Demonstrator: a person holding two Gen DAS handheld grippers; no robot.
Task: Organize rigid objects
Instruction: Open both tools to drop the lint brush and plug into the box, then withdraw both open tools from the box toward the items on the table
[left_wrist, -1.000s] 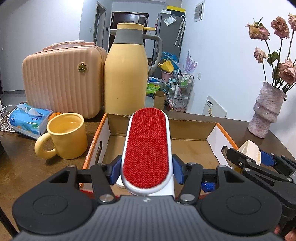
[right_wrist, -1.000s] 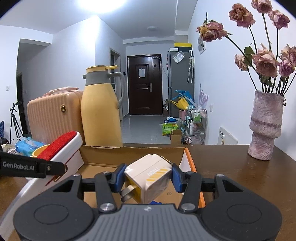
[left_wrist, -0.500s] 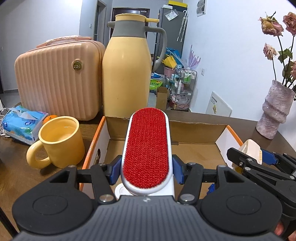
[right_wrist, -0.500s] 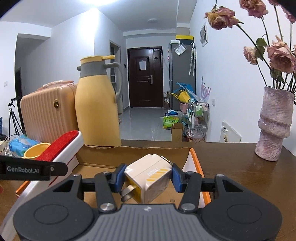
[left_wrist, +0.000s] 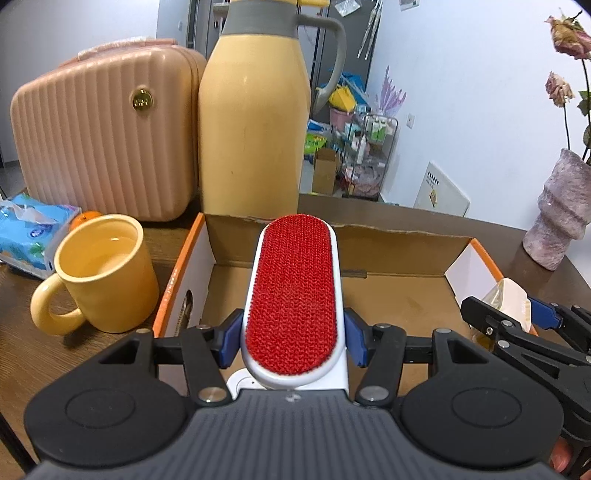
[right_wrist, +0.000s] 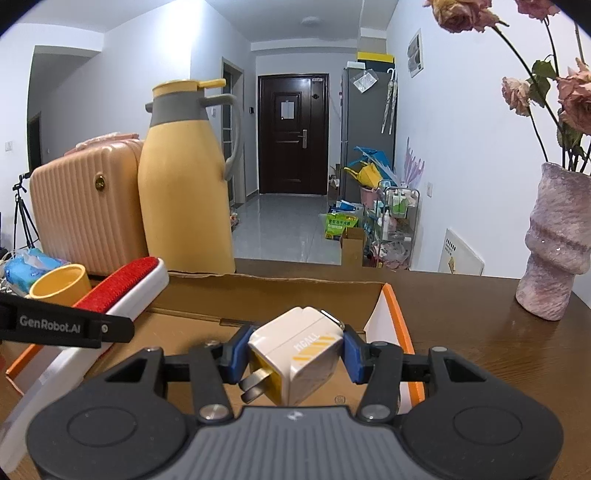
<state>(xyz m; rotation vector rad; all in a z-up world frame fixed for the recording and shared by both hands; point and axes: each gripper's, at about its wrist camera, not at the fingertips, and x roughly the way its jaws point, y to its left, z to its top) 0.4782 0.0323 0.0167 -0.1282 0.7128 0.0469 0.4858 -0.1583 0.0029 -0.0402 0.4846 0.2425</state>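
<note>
My left gripper (left_wrist: 291, 341) is shut on a white lint brush (left_wrist: 293, 295) with a red pad, held over the near left part of an open cardboard box (left_wrist: 406, 240). My right gripper (right_wrist: 291, 356) is shut on a white and yellow charger plug (right_wrist: 295, 350), held over the box's (right_wrist: 295, 291) right side. The brush also shows in the right wrist view (right_wrist: 125, 280), at the left. The right gripper and plug show in the left wrist view (left_wrist: 517, 306), at the right.
A yellow mug (left_wrist: 103, 273) stands left of the box. Behind it are a pink case (left_wrist: 103, 129), a tall yellow thermos (left_wrist: 255, 110) and a blue tissue pack (left_wrist: 26, 229). A pink vase (right_wrist: 554, 247) with dried roses stands on the brown table at the right.
Both grippers have moved forward and down toward the box, so the box and thermos look closer. Both still hold their objects.
</note>
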